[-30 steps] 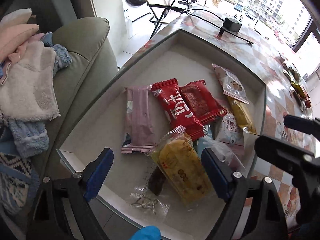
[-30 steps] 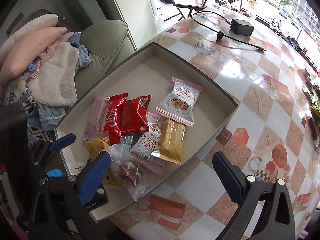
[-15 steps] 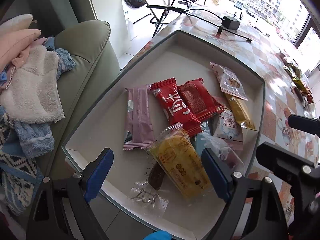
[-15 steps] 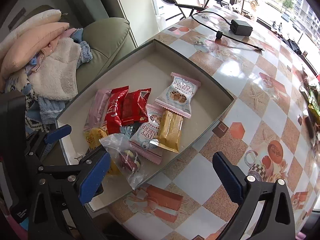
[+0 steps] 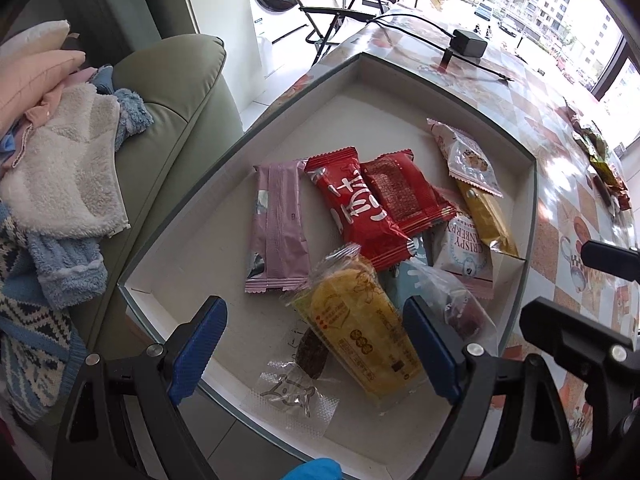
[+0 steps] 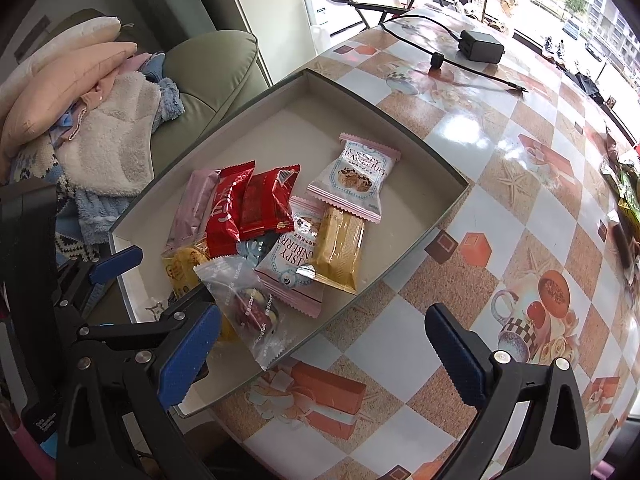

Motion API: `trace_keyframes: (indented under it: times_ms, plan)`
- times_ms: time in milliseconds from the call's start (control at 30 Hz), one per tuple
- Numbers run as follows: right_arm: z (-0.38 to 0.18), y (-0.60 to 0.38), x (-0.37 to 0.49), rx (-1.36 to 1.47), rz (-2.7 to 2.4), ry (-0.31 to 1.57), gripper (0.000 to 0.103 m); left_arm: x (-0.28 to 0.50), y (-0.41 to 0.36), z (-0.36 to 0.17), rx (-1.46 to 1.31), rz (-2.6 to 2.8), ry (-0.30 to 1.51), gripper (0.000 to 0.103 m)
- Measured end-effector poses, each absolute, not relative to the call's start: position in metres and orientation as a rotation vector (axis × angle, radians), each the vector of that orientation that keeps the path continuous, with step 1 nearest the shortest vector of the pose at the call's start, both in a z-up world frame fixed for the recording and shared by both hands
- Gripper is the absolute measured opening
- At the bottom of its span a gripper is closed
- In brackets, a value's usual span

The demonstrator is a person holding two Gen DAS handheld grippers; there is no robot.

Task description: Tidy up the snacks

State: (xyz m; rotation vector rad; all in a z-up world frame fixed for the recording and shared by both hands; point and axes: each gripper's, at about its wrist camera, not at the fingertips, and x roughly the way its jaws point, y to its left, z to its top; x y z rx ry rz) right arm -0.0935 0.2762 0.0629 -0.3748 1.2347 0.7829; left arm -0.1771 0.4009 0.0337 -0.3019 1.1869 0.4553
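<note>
While both pairs of tongs hover above the desk [image 6: 472, 128] with jaws wide apart and empty, the view has pulled back slightly from a moment ago. The left tongs [image 5: 316, 348] hang over the shallow box [image 5: 400, 80], a yellow packet [image 5: 356, 320] between their tips. The right tongs [image 6: 320, 344] hang at the box's 5 o'clock corner. Snacks lie piled inside the box: pink bar [image 5: 278, 220] at 9 o'clock, red packets [image 5: 352, 204] centre. More wrappers [image 6: 628, 196] wait at 3 o'clock, likely next to gather.
</note>
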Motion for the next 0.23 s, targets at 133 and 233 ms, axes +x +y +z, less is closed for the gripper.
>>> trace_keyframes:
  times_ms: [133,233]
  plan:
    - [0.0616,0.2756,-0.0954,-0.372,0.783,1.235,0.102,-0.1799,0.4,0.0357,-0.282,0.469,1.143,0.092]
    - [0.0613,0.2732,-0.0952,-0.363,0.785,1.234,0.102,-0.1821,0.3971,0.0383,-0.258,0.461,1.126,0.092]
